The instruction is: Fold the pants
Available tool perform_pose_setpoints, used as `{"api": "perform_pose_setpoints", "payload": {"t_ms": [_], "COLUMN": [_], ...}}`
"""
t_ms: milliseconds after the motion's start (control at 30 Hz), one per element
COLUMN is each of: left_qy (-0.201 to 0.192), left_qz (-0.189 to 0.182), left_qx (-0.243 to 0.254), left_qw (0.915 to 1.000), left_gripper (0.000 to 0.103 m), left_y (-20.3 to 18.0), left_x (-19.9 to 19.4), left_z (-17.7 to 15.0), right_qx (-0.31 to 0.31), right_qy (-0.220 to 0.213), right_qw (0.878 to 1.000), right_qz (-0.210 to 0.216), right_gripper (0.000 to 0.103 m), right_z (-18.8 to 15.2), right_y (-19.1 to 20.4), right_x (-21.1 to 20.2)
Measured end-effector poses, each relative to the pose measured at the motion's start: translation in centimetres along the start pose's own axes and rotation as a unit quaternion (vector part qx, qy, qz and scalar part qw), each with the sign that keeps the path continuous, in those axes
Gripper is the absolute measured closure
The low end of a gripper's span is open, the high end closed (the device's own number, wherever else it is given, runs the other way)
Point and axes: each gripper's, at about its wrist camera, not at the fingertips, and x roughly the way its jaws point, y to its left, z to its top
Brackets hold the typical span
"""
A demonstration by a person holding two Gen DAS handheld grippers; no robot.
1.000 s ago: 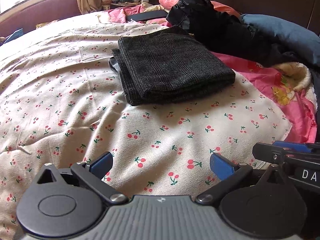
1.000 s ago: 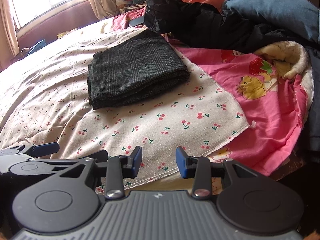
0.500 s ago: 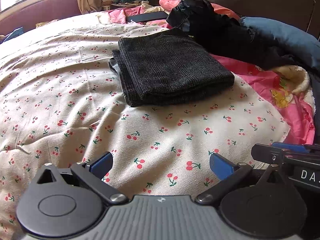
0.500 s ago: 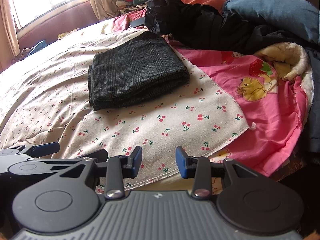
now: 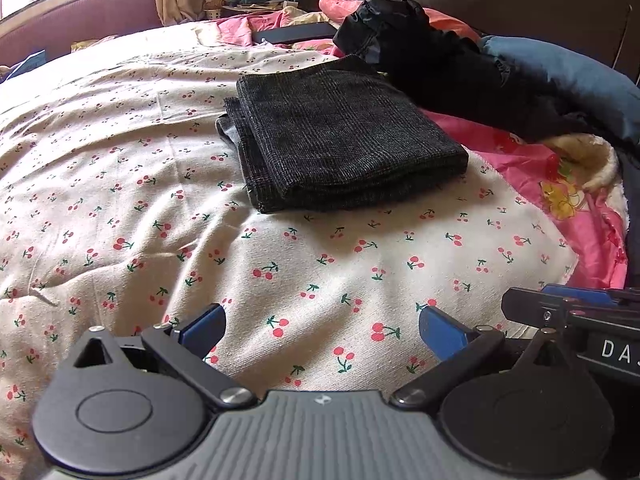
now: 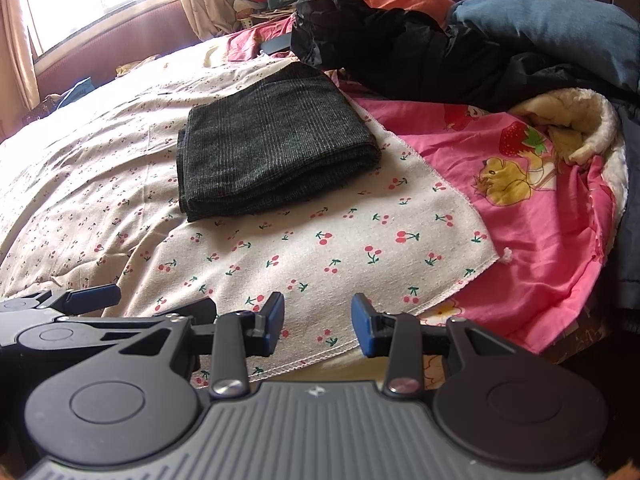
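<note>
Left wrist view: the left gripper (image 5: 322, 330) sits at the bottom of the frame, its blue-tipped jaws spread wide, holding nothing, hovering over a cream bedsheet (image 5: 120, 200) printed with small red cherries. Folded dark grey pants (image 5: 340, 140), a thick woven rectangle with stacked layers showing along the near edge, lie on the sheet in the upper middle. Right wrist view: the right gripper (image 6: 318, 330) has its jaws parted more narrowly, also empty. A pink cartoon-print blanket (image 6: 540, 208) lies at right, and crumpled black clothing (image 6: 380, 48) lies behind the pants.
</note>
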Motion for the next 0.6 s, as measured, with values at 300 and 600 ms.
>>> {"api": "perform_pose_setpoints", "payload": {"t_ms": [300, 600], "left_qy": [0.005, 0.012], "left_qz": [-0.003, -0.007], "left_qx": [-0.005, -0.009], "left_qw": [1.0, 0.9999], "left_gripper": [0.0, 0.0], "left_y": [0.11, 0.25], "left_x": [0.13, 0.35], "left_z": [0.0, -0.04], "right_qx": [0.0, 0.0], "right_qy": [0.0, 0.003], "right_qw": [1.0, 1.0], "right_qz": [0.0, -0.001], "right_gripper": [0.065, 0.065], "right_z": [0.03, 0.07], "right_y": [0.02, 0.06], "right_x": [0.0, 0.1]}}
